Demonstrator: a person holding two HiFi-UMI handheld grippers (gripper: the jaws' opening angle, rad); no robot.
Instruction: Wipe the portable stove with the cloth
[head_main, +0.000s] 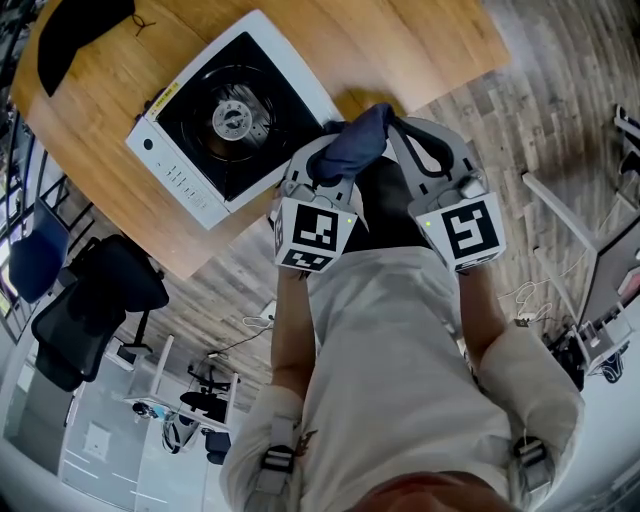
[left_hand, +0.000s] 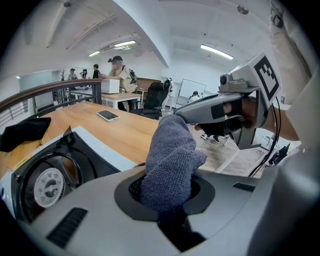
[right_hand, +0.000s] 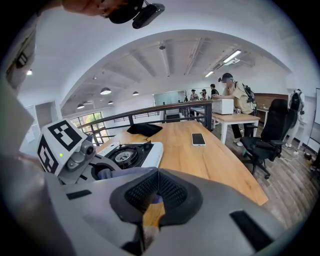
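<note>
The portable stove (head_main: 225, 115), white with a black top and a round burner, sits on the wooden table (head_main: 400, 40). It also shows at the left of the left gripper view as the stove (left_hand: 50, 175) and in the right gripper view as the stove (right_hand: 125, 155). My left gripper (head_main: 335, 165) is shut on a blue-grey cloth (head_main: 355, 145), whose free end stands up out of the jaws as the cloth (left_hand: 170, 160). My right gripper (head_main: 410, 135) is close beside it, jaws shut with nothing between them. Both hang off the table's near edge, right of the stove.
A black pouch (head_main: 80, 35) lies at the table's far end, and a phone (right_hand: 198, 139) lies flat on the wood past the stove. Office chairs (head_main: 90, 300) stand on the floor beside the table. People sit at a desk (left_hand: 117, 70) further back.
</note>
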